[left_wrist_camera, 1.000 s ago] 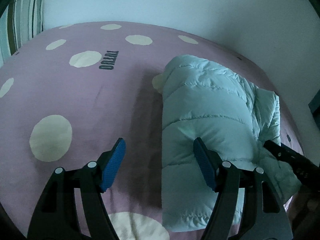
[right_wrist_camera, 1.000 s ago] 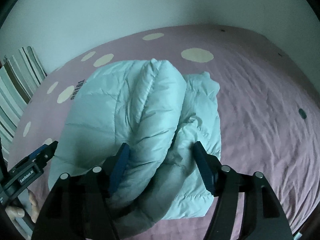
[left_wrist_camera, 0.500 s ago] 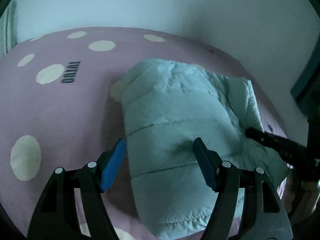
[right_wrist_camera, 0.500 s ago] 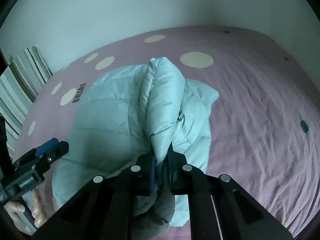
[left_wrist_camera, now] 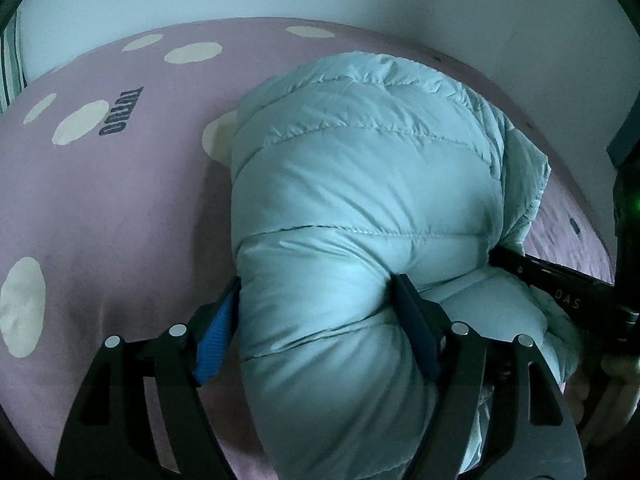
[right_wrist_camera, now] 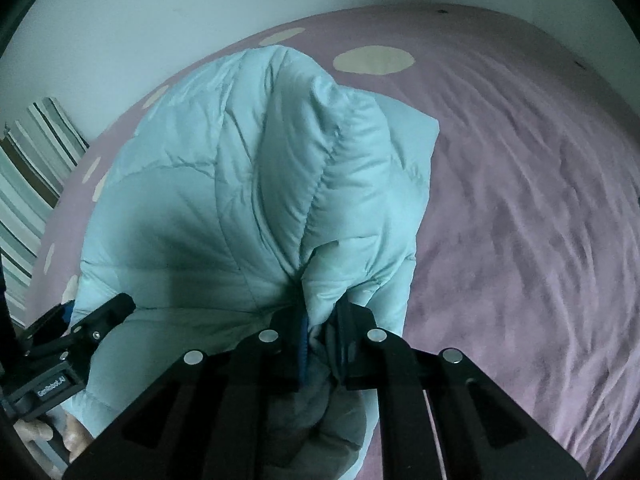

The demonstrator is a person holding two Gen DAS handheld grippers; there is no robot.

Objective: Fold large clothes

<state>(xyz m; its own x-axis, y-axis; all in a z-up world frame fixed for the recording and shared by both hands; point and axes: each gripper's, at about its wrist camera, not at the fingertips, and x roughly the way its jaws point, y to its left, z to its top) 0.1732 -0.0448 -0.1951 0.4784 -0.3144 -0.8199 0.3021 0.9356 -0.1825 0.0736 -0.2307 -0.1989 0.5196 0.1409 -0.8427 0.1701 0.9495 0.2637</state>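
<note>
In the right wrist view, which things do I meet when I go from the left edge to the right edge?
Striped pillow → left gripper → light blue puffer jacket → bare purple bed sheet.

The right gripper (right_wrist_camera: 320, 344) pinches a thick fold of the puffy light-blue jacket (right_wrist_camera: 240, 200), its fingers (right_wrist_camera: 298, 344) squeezed close together on it. The jacket lies on the purple bed (right_wrist_camera: 520, 240) with pale dots. Left of the jacket, low down, is the left gripper (right_wrist_camera: 80, 328). A striped pillow (right_wrist_camera: 32, 184) sits further left.

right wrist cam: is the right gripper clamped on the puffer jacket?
Yes, the right gripper has its pads pinched together on a bunched fold of the light blue puffer jacket.
</note>
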